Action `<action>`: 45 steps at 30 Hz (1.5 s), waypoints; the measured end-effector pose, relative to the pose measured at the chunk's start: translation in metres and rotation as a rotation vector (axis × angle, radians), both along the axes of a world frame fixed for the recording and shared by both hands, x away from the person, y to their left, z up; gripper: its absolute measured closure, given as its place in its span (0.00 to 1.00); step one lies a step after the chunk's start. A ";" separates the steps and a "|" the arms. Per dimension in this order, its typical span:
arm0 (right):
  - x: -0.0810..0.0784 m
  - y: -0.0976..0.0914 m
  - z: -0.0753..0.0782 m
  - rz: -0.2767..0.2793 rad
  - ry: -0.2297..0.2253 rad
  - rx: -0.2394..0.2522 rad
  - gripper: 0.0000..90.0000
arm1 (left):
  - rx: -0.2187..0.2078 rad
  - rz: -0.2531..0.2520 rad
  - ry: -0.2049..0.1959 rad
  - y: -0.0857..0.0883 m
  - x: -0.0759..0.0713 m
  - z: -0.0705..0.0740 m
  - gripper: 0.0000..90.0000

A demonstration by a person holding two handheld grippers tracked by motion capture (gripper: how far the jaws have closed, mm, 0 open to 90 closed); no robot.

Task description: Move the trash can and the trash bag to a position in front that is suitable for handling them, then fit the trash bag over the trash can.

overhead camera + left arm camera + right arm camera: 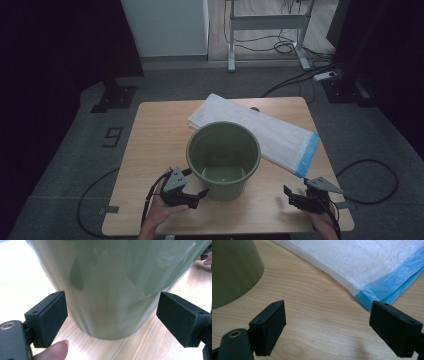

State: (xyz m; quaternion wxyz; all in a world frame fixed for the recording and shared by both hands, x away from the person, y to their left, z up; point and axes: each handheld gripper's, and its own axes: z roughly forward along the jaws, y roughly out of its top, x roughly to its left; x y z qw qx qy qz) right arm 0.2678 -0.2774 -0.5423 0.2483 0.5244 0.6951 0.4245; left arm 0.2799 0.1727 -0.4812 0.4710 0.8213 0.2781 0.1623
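one green bucket is stood mid-table, one folded bag behind it. the left gripper is spread around its base, perhaps untouched; the right gripper is held open over bare wood.

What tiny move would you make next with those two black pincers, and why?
Probably ease the right gripper forward to the blue-edged end of the folded white plastic bag. Its jaws stand open over bare wood, short of the bag. The left gripper already stands open by the base of the round green plastic bucket, well placed to steady it.
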 end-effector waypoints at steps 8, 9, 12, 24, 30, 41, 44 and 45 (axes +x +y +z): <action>0.001 0.003 0.001 0.002 -0.008 -0.008 0.15 | 0.036 0.083 0.010 0.027 -0.012 -0.009 0.10; 0.001 0.003 0.001 0.002 -0.008 -0.008 0.15 | 0.036 0.083 0.010 0.027 -0.012 -0.009 0.10; 0.005 0.008 0.002 0.012 -0.009 -0.029 0.15 | 0.054 0.113 0.017 0.036 -0.013 -0.013 0.11; 0.057 0.034 0.008 0.026 0.026 -0.070 0.18 | 0.074 0.211 0.058 0.063 -0.010 -0.025 0.11; 0.094 0.046 0.002 0.005 0.068 -0.131 0.23 | 0.068 0.228 0.072 0.068 -0.010 -0.028 0.12; 0.131 0.050 0.000 -0.016 0.118 -0.151 0.28 | 0.073 0.232 0.092 0.069 -0.006 -0.033 0.13; 0.135 0.050 -0.003 -0.015 0.135 -0.150 0.31 | 0.074 0.232 0.093 0.070 -0.006 -0.034 0.13; 0.136 0.050 -0.006 -0.011 0.150 -0.160 0.34 | 0.074 0.234 0.096 0.070 -0.005 -0.035 0.13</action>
